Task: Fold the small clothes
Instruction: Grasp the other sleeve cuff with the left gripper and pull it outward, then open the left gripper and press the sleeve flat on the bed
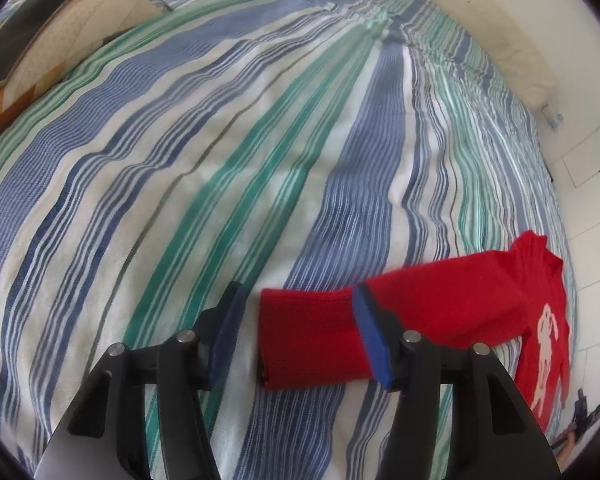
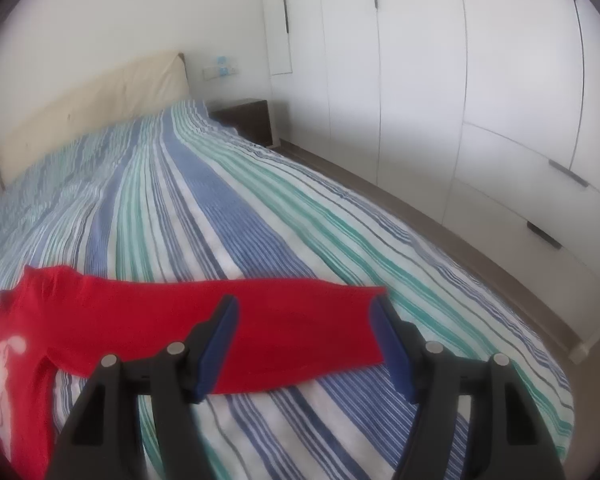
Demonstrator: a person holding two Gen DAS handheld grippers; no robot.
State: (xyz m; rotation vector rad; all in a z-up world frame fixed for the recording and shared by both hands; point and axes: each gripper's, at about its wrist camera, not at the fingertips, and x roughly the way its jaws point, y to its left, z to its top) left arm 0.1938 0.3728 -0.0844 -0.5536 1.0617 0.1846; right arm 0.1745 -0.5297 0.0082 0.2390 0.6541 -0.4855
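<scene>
A small red long-sleeved top [image 1: 452, 300] with a white figure print lies flat on the striped bed cover [image 1: 260, 160], its sleeves spread out to both sides. My left gripper [image 1: 296, 300] is open, its blue-padded fingers astride the end of one sleeve, just above it. In the right wrist view the top [image 2: 140, 320] lies with its other sleeve stretched rightward. My right gripper [image 2: 304, 310] is open, its fingers astride that sleeve's end part. Neither gripper holds cloth.
Patterned cushions [image 1: 60, 40] lie at the bed's far left. A cream headboard [image 2: 92, 96], a dark bedside table [image 2: 244, 120] and white wardrobe doors [image 2: 460, 100] stand beyond. The bed's edge [image 2: 540, 360] runs close on the right.
</scene>
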